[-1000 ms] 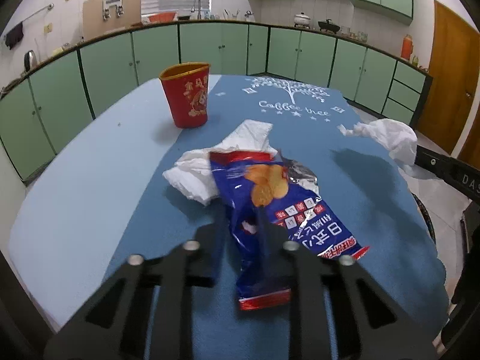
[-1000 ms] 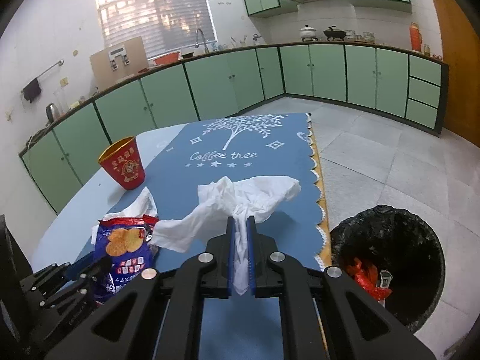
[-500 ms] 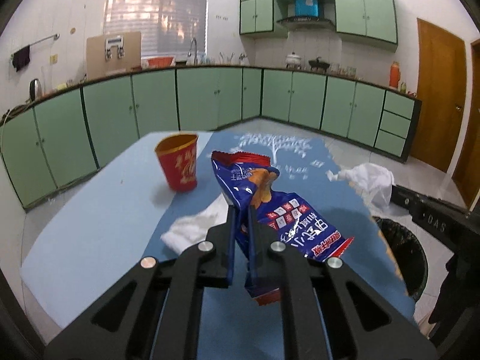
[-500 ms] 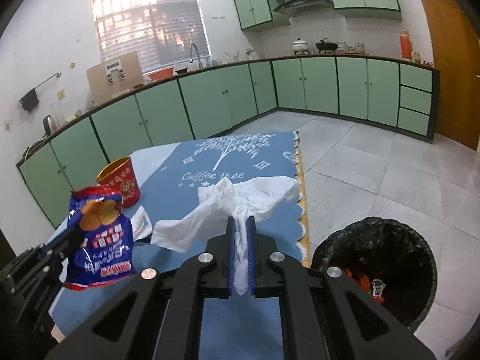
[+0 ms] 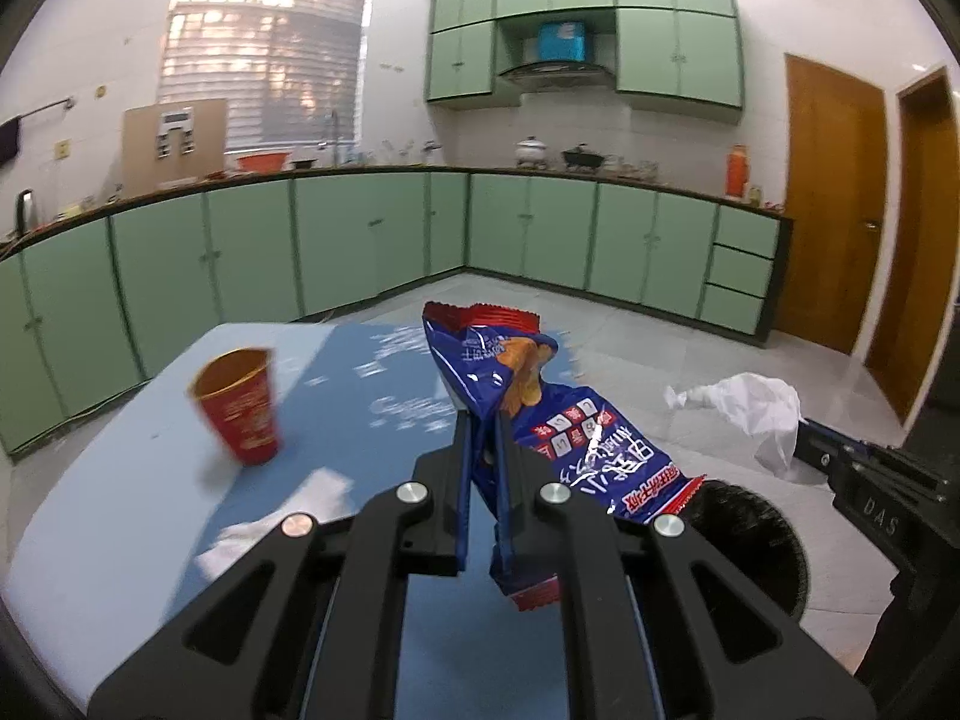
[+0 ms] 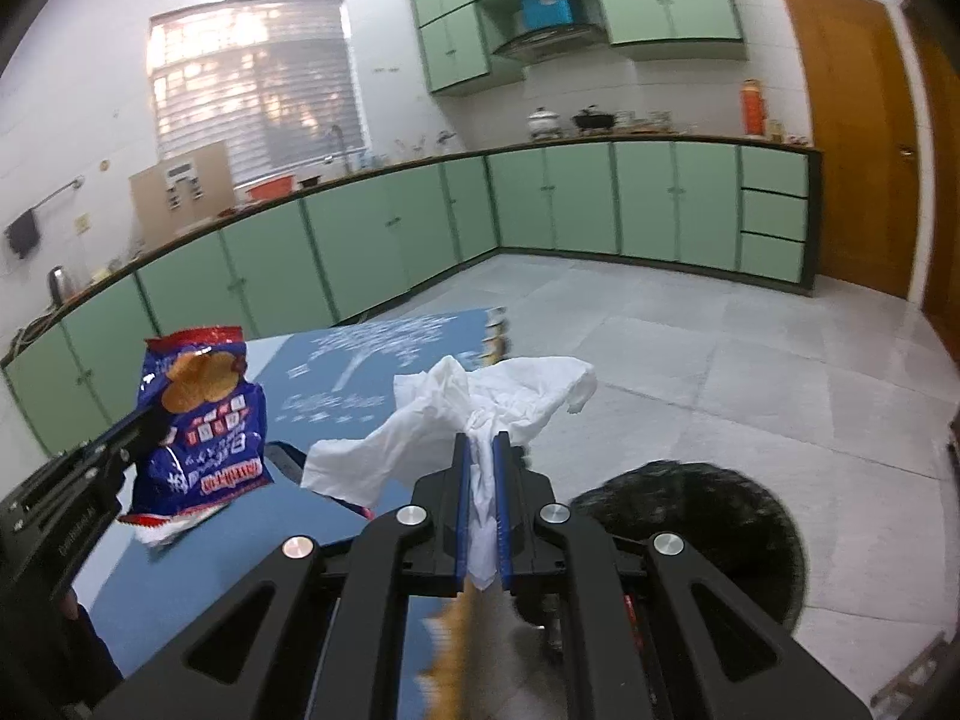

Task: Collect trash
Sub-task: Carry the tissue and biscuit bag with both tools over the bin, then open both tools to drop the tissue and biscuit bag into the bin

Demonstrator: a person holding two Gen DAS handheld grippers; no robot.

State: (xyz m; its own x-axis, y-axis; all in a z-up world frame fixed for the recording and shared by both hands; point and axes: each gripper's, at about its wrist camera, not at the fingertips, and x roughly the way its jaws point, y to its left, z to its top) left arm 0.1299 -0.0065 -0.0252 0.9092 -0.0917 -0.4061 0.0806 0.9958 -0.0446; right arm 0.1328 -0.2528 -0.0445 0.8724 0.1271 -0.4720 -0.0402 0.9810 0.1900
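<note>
While our left gripper [image 5: 483,420] clamps its nearly closed jaws on the blue snack bag [image 5: 564,438], the bag hangs clear of the table [image 5: 120,480], near its right edge. Our right gripper [image 6: 481,444] is pinched tight on a crumpled white tissue [image 6: 480,402], held beyond that same edge. Below it, on the floor, stands the black-lined trash bin [image 6: 720,516]. A red paper cup [image 5: 240,408] stands toward the table's left edge.

Red cup [image 5: 237,408] upright on table's [image 5: 120,480] left
</note>
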